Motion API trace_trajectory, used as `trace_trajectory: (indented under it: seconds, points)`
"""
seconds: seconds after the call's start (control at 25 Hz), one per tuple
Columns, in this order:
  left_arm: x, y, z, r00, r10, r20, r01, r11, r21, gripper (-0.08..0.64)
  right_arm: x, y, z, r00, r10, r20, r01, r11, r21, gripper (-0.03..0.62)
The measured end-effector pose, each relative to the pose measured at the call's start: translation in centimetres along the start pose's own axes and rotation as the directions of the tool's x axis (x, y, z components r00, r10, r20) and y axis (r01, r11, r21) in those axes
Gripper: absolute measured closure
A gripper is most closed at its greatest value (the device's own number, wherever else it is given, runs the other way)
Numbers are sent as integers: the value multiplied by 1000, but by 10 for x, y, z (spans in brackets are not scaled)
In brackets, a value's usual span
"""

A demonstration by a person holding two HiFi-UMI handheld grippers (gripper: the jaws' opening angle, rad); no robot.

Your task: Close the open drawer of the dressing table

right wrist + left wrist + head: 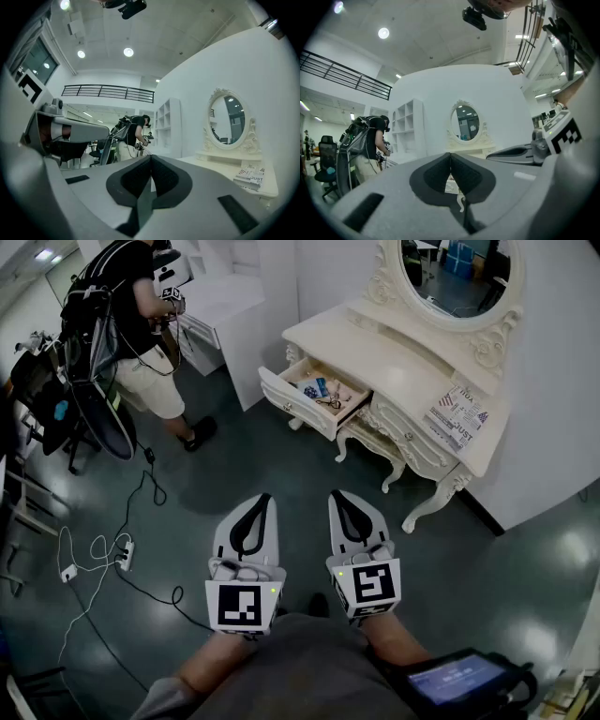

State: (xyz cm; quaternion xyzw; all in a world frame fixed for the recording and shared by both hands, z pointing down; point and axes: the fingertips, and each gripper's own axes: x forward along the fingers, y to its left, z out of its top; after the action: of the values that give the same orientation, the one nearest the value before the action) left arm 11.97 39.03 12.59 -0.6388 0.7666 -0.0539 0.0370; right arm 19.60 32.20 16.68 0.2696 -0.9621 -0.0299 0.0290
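Observation:
The cream dressing table [403, 362] with an oval mirror [459, 277] stands ahead against the wall. Its left drawer [314, 397] is pulled out, with small items inside. My left gripper [262, 500] and right gripper [337, 495] hang side by side over the dark floor, well short of the table, both shut and empty. In the left gripper view the left gripper [450, 153] points level at the mirror [465, 123]. In the right gripper view the right gripper [150, 156] has the table top [234, 171] and mirror [229, 123] off to the right.
A person with a backpack [131, 315] stands at a white shelf unit [234, 306] to the left of the table. Cables and a power strip [124, 554] lie on the floor at left. A magazine [457, 413] lies on the table top. Chairs [56, 399] stand at far left.

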Motion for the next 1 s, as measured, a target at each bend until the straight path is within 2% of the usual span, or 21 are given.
trace_trajectory:
  seconds: [0.48, 0.68, 1.0]
  points:
    - [5, 3, -3, 1000, 5, -10, -5, 1000, -2, 543, 7, -3, 3, 1000, 7, 21, -7, 1000, -11, 578]
    - [24, -1, -13, 999, 7, -32, -7, 1000, 6, 545, 19, -22, -4, 999, 3, 32, -4, 998, 56, 577]
    - [60, 14, -34, 997, 13, -77, -14, 1000, -15, 545, 55, -34, -25, 1000, 16, -13, -15, 997, 77, 577]
